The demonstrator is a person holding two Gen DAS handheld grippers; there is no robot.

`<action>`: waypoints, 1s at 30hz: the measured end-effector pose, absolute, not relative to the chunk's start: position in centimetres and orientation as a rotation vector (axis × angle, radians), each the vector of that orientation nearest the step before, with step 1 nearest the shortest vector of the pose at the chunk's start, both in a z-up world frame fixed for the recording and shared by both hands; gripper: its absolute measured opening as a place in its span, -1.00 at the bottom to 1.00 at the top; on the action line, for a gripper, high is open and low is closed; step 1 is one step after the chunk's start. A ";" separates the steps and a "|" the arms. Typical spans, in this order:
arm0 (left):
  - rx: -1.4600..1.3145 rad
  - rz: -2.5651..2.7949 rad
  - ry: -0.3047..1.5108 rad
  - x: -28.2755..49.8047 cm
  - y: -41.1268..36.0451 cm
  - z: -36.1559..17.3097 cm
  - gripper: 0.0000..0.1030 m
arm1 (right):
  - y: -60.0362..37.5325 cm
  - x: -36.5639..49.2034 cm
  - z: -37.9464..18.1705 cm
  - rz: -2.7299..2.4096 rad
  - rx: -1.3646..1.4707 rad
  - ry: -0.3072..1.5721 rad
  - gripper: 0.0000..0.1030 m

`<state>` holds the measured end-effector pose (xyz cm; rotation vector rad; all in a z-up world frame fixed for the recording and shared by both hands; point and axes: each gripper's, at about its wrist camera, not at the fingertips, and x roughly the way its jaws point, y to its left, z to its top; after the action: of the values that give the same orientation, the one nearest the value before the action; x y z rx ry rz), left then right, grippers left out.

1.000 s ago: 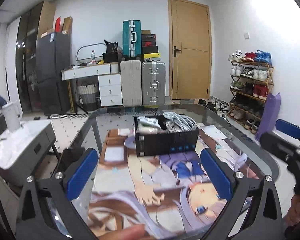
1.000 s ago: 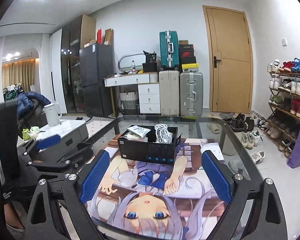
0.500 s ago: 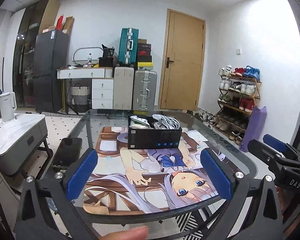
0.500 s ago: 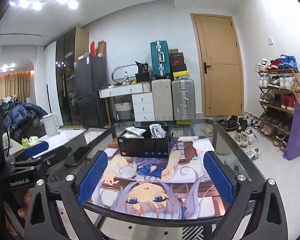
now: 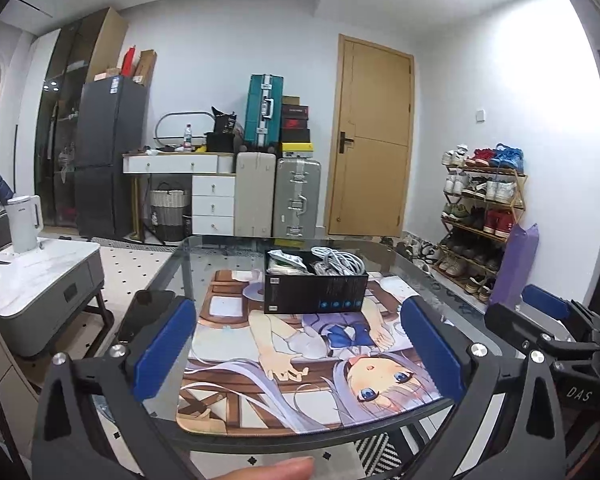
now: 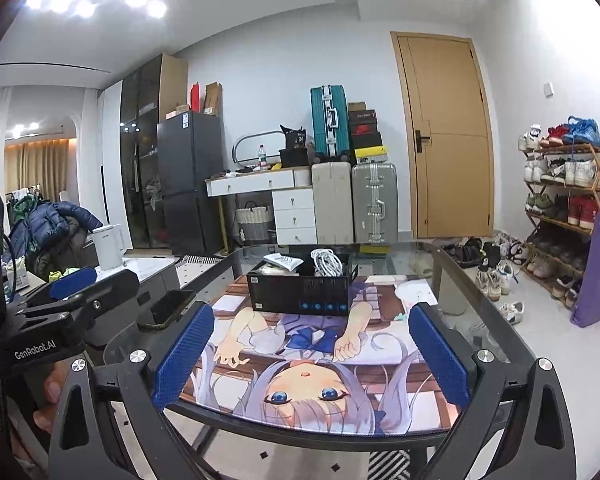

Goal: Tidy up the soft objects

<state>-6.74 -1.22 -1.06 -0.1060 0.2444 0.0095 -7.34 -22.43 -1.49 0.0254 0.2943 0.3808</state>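
1. Glass table (image 5: 452,280) fills the foreground of a cluttered room, with a printed mat (image 5: 300,364) lying flat on it; the table's near edge is cut off by both grippers' frames.
2. On the far part of the mat stands a black box (image 5: 315,294), open at the top, its long side running left to right across both views.
3. Inside the box, a coil of white cable (image 6: 326,261) sits on the right and a white packet (image 6: 282,261) on the left; whatever lies lower in the box is hidden by its front wall.
4. Beside the mat on the table's left side lies a dark phone (image 6: 171,305), partly hidden behind a gripper finger in the left wrist view.
5. Left gripper (image 5: 298,356) stands wide apart with nothing between its blue pads, short of the box; a fingertip (image 5: 276,471) shows at the bottom edge.
6. Right gripper (image 6: 312,360) has just been opening and stands wide, empty, also short of the box.
7. Each gripper shows only in part at the edge of the other's view.
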 end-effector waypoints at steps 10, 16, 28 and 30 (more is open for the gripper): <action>-0.088 0.019 0.234 -7.1 -1.7 -1.1 1.00 | -22.3 -7.1 -1.6 0.379 0.027 0.302 0.94; -0.082 0.014 0.236 -7.2 -1.9 -1.0 1.00 | -22.2 -7.3 -1.8 0.381 0.030 0.307 0.94; -0.062 0.011 0.229 -7.5 -2.1 -0.9 1.00 | -22.1 -6.7 -2.5 0.378 0.028 0.343 0.94; -0.064 0.008 0.231 -7.5 -2.1 -0.9 1.00 | -22.2 -6.7 -2.5 0.380 0.024 0.344 0.94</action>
<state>-7.49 -2.11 -0.90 -0.0638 0.2311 0.0081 -6.74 -22.17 -2.52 0.0236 0.3443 0.3798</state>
